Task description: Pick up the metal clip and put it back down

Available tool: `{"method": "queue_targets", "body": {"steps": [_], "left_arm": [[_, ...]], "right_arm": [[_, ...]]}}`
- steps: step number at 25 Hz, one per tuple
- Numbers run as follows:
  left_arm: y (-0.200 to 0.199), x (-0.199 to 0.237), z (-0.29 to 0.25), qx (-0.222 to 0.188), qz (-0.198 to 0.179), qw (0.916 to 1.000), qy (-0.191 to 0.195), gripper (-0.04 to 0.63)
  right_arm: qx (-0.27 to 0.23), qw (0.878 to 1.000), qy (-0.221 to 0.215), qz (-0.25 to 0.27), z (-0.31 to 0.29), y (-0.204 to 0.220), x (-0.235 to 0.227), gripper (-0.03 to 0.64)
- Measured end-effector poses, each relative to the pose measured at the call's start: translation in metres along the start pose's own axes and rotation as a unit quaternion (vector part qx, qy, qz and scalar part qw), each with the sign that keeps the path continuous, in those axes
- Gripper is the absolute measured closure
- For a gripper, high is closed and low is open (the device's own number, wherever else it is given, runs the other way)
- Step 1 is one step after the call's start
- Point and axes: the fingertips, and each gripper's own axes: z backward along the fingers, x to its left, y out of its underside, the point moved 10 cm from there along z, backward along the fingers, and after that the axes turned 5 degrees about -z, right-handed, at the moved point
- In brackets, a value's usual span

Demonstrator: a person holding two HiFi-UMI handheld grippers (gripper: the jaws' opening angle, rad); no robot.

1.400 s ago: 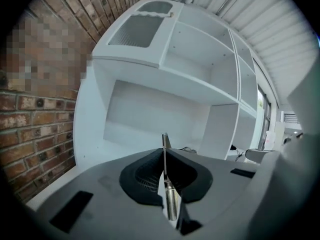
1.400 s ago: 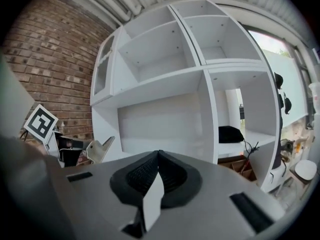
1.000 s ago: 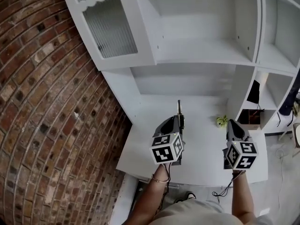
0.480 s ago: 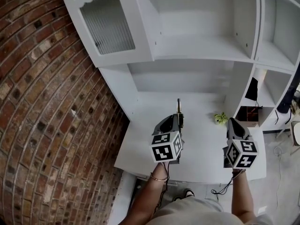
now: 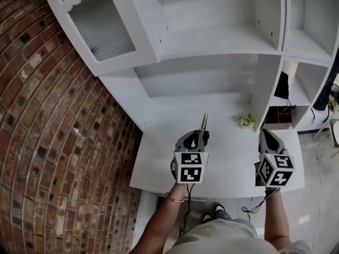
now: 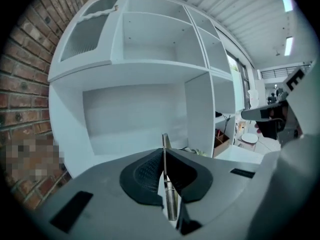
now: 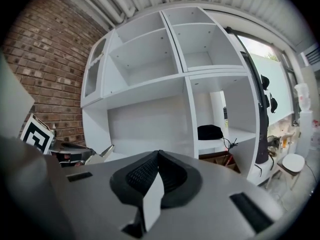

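A thin metal clip [image 5: 204, 121] sticks out forward from my left gripper [image 5: 204, 134], which is shut on it above the white desk top [image 5: 228, 160]. In the left gripper view the clip [image 6: 164, 140] stands edge-on as a narrow strip pinched between the dark pads [image 6: 145, 176], its tip rising past them. My right gripper [image 5: 265, 133] hovers to the right over the same desk, apart from the clip. Its jaws meet at the tips [image 7: 158, 153] with nothing between them. The right gripper view also catches the left gripper and the clip [image 7: 106, 151] at its left edge.
A white shelf unit [image 5: 212, 41] with a ribbed glass door [image 5: 100, 30] rises behind the desk. A small green plant [image 5: 247, 121] sits at the desk's back right, beside a wooden box [image 5: 275, 121]. A brick wall [image 5: 47, 142] closes the left side.
Both grippers have sunk a little toward the desk. The left gripper has rolled, its marker cube now facing squarely, with the clip still held.
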Motion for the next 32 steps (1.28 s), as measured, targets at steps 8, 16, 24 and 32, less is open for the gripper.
{"method": "queue_targets", "body": {"steps": [8, 16, 24, 32], "left_arm": [[0.038, -0.029, -0.035, 0.074, -0.115, 0.9894, 0.049, 0.581], [0.093, -0.054, -0.067, 0.14, -0.206, 0.9648, 0.085, 0.581], [0.13, -0.068, -0.091, 0.177, -0.268, 0.9423, 0.096, 0.581], [0.155, -0.074, -0.104, 0.197, -0.329, 0.9178, 0.102, 0.581]], "right_arm": [[0.033, 0.998, 0.038, -0.028, 0.002, 0.027, -0.028, 0.615], [0.077, 0.993, 0.066, -0.056, -0.003, 0.066, -0.05, 0.615], [0.11, 0.986, 0.098, -0.075, 0.001, 0.095, -0.067, 0.615], [0.13, 0.978, 0.133, -0.094, 0.01, 0.116, -0.084, 0.615]]}}
